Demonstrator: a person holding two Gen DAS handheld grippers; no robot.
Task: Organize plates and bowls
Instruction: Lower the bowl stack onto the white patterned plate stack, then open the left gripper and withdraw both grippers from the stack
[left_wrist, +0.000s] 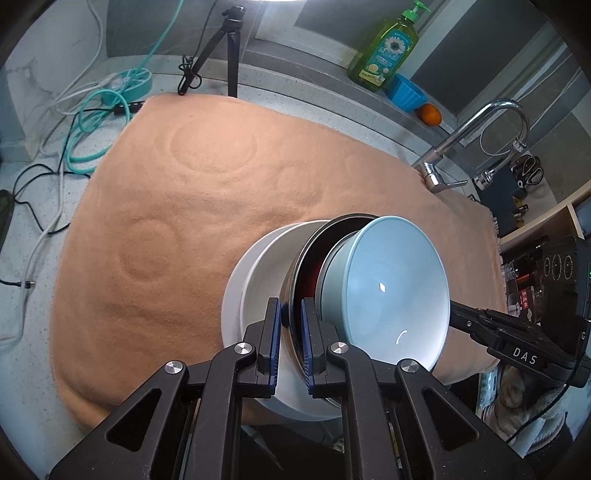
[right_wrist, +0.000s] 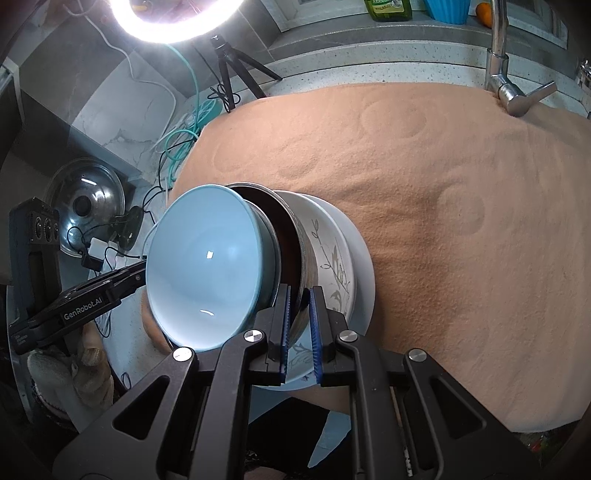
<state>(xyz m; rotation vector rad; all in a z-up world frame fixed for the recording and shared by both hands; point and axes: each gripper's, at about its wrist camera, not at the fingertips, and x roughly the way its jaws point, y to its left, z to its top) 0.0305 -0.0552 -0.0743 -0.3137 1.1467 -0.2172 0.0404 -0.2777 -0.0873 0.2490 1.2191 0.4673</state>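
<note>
A nested stack is held tilted on edge over the peach towel (left_wrist: 192, 206): a light blue bowl (left_wrist: 399, 291) inside a dark metal bowl (left_wrist: 325, 236), on white plates (left_wrist: 258, 266). My left gripper (left_wrist: 291, 325) is shut on the dark bowl's rim from one side. My right gripper (right_wrist: 299, 317) is shut on the same dark bowl's rim (right_wrist: 295, 236) from the other side, with the blue bowl (right_wrist: 203, 266) to its left and a white plate with a leaf pattern (right_wrist: 332, 258) to its right. Each gripper shows at the edge of the other's view.
The peach towel (right_wrist: 461, 221) covers the counter and bears round dents. A faucet (left_wrist: 480, 140), green soap bottle (left_wrist: 388, 51), blue cup (left_wrist: 406, 92) and orange (left_wrist: 430, 113) stand at the back. A tripod (left_wrist: 221, 48) and cables (left_wrist: 92, 122) lie left. A pot lid (right_wrist: 88, 199) is nearby.
</note>
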